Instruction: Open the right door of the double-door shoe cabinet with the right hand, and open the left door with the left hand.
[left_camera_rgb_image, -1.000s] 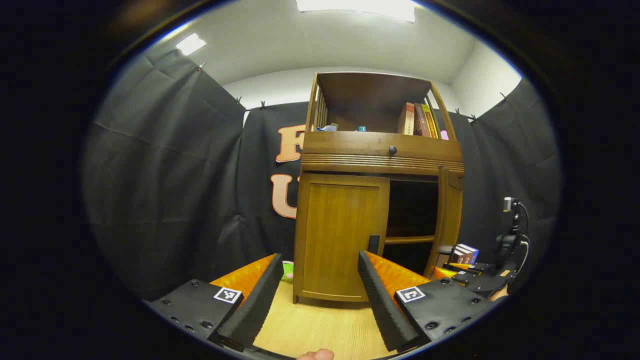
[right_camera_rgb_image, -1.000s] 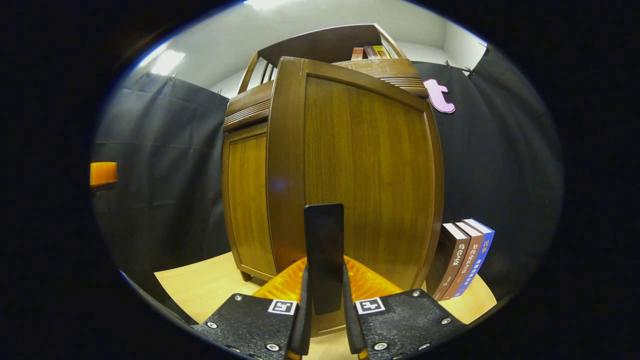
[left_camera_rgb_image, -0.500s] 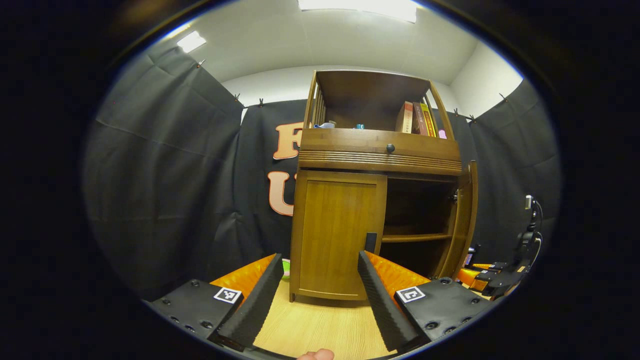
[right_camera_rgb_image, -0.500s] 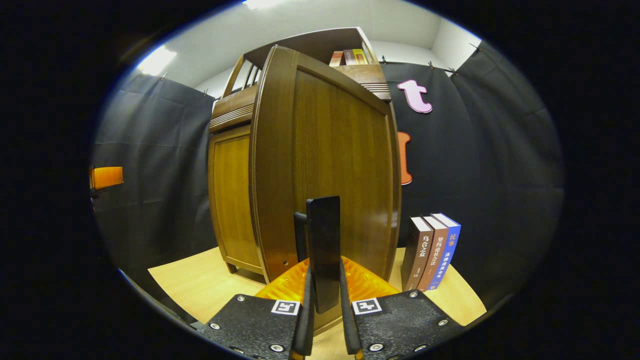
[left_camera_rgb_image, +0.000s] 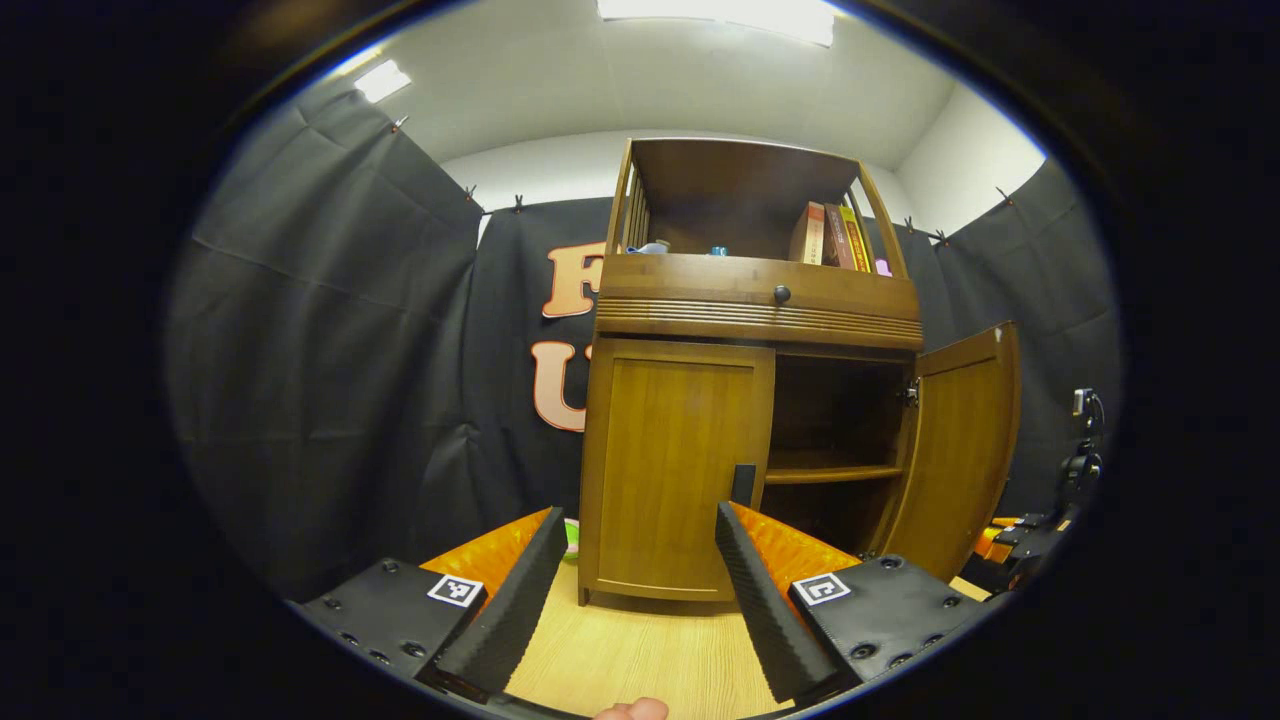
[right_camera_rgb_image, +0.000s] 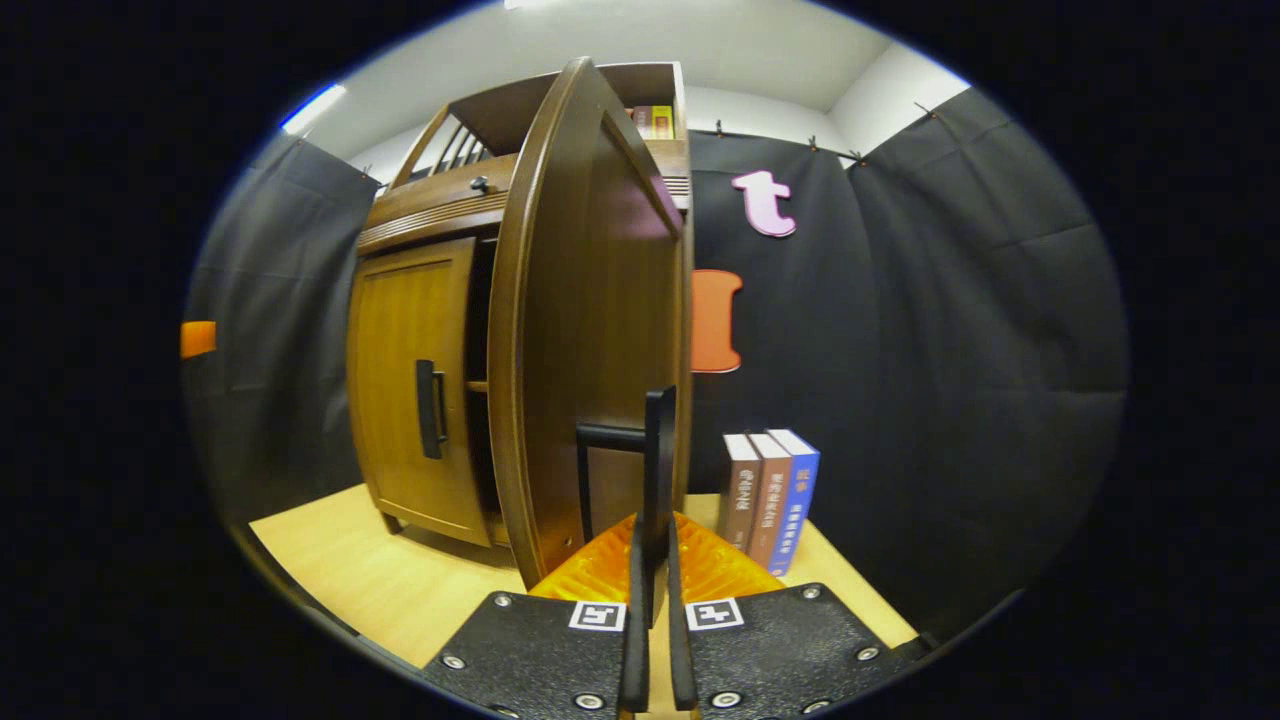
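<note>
Since a second ago the right gripper (right_camera_rgb_image: 652, 640) has swung the right door (right_camera_rgb_image: 590, 330) way further out, fingers clamped on its black handle (right_camera_rgb_image: 655, 470). Left gripper (left_camera_rgb_image: 630, 590) hangs spread wide, holding nothing, in front of the shut left door (left_camera_rgb_image: 675, 465) of the shoe cabinet (left_camera_rgb_image: 750, 300), books (right_camera_rgb_image: 770, 500) beside it on the counter (left_camera_rgb_image: 640, 650)
</note>
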